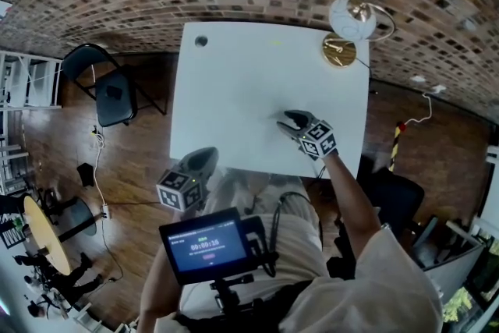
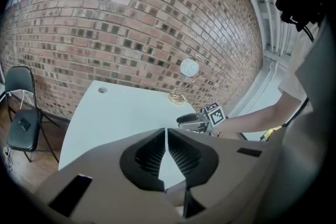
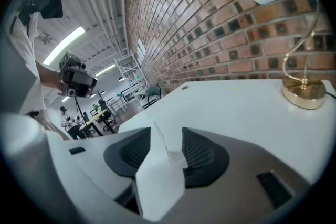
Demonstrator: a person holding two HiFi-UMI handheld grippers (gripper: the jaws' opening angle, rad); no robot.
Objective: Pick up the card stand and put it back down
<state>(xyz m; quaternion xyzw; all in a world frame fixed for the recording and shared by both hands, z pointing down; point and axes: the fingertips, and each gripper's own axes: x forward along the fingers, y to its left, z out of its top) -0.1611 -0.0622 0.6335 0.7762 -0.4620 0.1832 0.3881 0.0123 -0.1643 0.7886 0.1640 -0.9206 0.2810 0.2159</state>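
On the white table (image 3: 236, 107) the card stand (image 3: 167, 150) stands upright, edge-on.

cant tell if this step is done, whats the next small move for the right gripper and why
Probably draw the right gripper straight back, jaws wide. They stand apart with the clear card stand loose between them, neither pad pressing it, above the white table, so it looks released, not gripped. A straight retreat should avoid knocking it.
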